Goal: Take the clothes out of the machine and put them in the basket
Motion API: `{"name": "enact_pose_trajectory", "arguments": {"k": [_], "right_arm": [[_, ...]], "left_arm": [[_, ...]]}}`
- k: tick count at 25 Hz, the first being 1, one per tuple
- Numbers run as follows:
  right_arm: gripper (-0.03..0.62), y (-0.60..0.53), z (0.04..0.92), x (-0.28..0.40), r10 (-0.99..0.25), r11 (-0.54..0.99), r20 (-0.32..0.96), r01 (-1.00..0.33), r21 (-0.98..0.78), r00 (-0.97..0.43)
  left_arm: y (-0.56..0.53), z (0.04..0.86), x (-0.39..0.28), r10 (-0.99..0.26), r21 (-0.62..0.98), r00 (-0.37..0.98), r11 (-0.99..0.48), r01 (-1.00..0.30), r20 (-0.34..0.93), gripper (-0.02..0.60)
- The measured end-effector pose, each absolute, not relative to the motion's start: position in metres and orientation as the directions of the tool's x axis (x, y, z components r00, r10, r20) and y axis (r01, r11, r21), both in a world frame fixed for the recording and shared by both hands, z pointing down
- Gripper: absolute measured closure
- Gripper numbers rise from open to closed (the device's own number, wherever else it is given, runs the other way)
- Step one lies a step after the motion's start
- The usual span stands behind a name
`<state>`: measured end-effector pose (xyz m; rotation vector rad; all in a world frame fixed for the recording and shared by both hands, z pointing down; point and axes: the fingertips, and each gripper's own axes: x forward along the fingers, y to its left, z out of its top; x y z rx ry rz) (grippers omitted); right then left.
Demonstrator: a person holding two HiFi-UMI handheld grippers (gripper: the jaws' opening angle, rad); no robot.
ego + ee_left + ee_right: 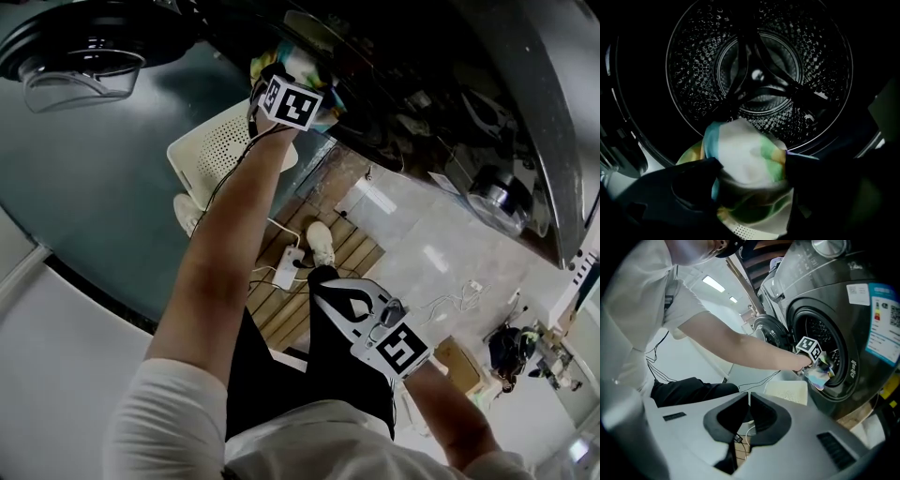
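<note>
A cloth in white, green, blue and yellow bunches between the wide jaws of my left gripper, which are open; it touches both sides and hangs below them. In the head view that gripper is at the washing machine's mouth, above the white perforated basket. The right gripper view shows the cloth dangling over the basket. Behind the cloth the steel drum looks dark, with no other clothes visible. My right gripper is shut on nothing and sits low by the person's lap.
The round glass door stands swung open at the left. A wooden slatted mat, a white power strip with cables and the person's shoe lie on the floor in front of the machine. A basket corner shows under the cloth.
</note>
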<state>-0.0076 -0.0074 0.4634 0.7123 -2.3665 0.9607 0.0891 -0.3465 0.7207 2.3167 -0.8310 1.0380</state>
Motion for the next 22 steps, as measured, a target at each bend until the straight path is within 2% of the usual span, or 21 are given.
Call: {"name": "enact_pose_trajectory", "arguments": {"k": [8, 11, 15, 17, 22], "right_arm": [[0.580, -0.011, 0.477, -0.001, -0.285, 0.586, 0.609, -0.638, -0.500, -0.740], [0.580, -0.011, 0.480, 0.002, -0.291, 0.580, 0.608, -0.642, -0.501, -0.738], [0.580, -0.013, 0.479, 0.004, -0.295, 0.578, 0.607, -0.644, -0.501, -0.738], [0.580, -0.015, 0.478, 0.003, -0.294, 0.584, 0.604, -0.640, -0.500, -0.740], [0.580, -0.010, 0.471, 0.000, -0.280, 0.610, 0.595, -0.619, -0.495, -0.753]], "left_arm": [[-0.358, 0.747, 0.096, -0.344, 0.135, 0.493, -0.697, -0.704, 0.799, 0.131], [-0.358, 0.750, 0.096, -0.351, 0.149, 0.497, -0.680, -0.718, 0.794, 0.201], [-0.352, 0.745, 0.094, -0.348, 0.178, 0.505, -0.659, -0.731, 0.790, 0.360], [-0.351, 0.741, 0.092, -0.351, 0.193, 0.509, -0.642, -0.742, 0.786, 0.401], [-0.347, 0.725, 0.085, -0.355, 0.248, 0.535, -0.605, -0.757, 0.766, 0.451]]}}
